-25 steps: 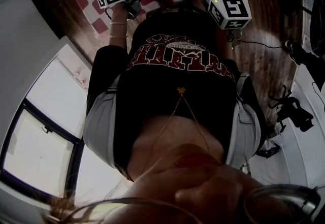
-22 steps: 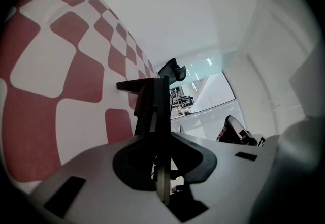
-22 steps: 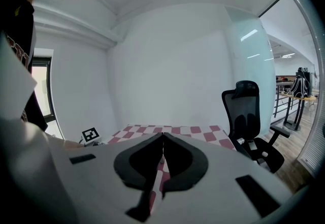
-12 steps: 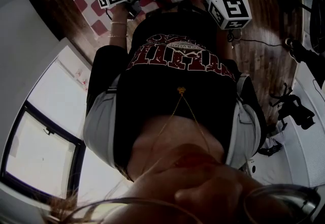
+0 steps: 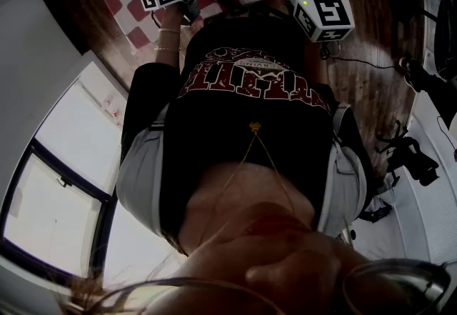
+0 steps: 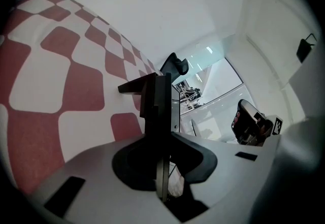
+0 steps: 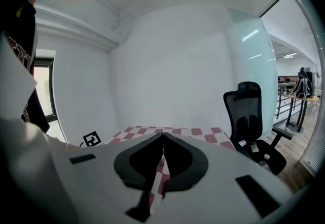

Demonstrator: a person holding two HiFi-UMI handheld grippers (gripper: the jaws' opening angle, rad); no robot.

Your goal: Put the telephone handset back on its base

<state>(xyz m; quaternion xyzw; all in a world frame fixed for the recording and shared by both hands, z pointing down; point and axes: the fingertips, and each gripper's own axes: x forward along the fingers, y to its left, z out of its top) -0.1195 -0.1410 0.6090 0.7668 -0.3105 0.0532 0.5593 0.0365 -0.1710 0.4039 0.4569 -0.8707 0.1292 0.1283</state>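
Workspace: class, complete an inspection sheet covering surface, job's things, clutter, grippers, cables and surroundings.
Surface: red-and-white checked cloth.
Job's things: dark telephone handset, held edge-on; base not made out.
Clutter: nothing seen.
Grippers: left gripper closed on the handset; right gripper shut, empty.
Cables: one cable across the wooden floor.
Surroundings: office chair, white wall, window.
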